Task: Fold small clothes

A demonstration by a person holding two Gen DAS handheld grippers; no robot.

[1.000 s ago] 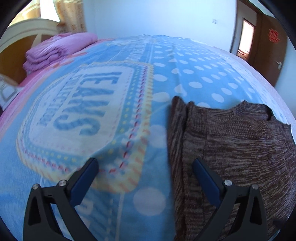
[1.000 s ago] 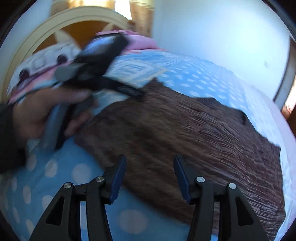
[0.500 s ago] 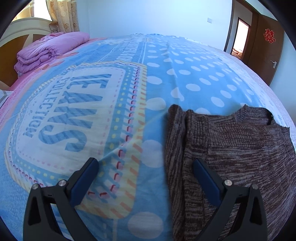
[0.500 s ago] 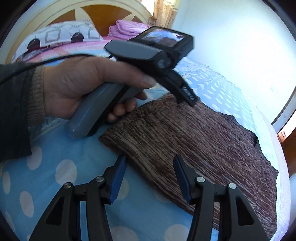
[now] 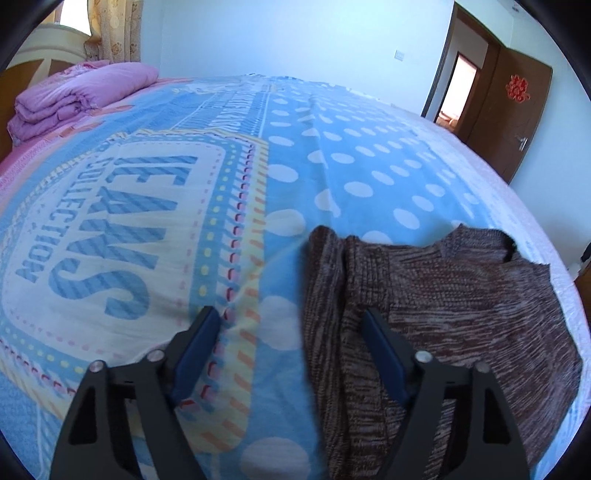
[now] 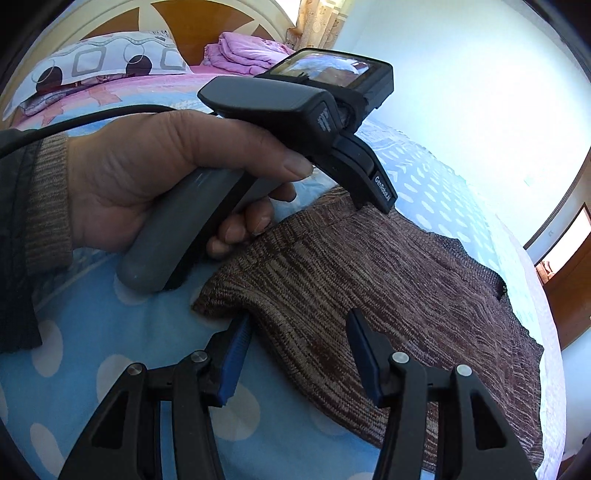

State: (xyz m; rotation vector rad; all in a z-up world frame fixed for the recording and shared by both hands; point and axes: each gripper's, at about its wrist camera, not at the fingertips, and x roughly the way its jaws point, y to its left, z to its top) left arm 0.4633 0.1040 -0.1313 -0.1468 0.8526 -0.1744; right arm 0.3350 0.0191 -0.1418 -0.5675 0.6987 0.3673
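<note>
A brown knitted sweater lies flat on the blue bedspread, its left side folded inward. My left gripper is open over the sweater's left folded edge, one finger on the spread, one over the knit. In the right wrist view the sweater fills the middle. My right gripper is open, its jaws straddling the sweater's near corner. The left gripper body, held by a hand, rests at the sweater's far edge.
A folded pink quilt lies at the head of the bed, with a patterned pillow and the wooden headboard. A brown door stands open at the right. The bed's right edge runs close to the sweater.
My right gripper has moved in closer to the sweater's near corner. My left gripper has narrowed slightly and shifted along the sweater's left edge. The sweater lies as before.
</note>
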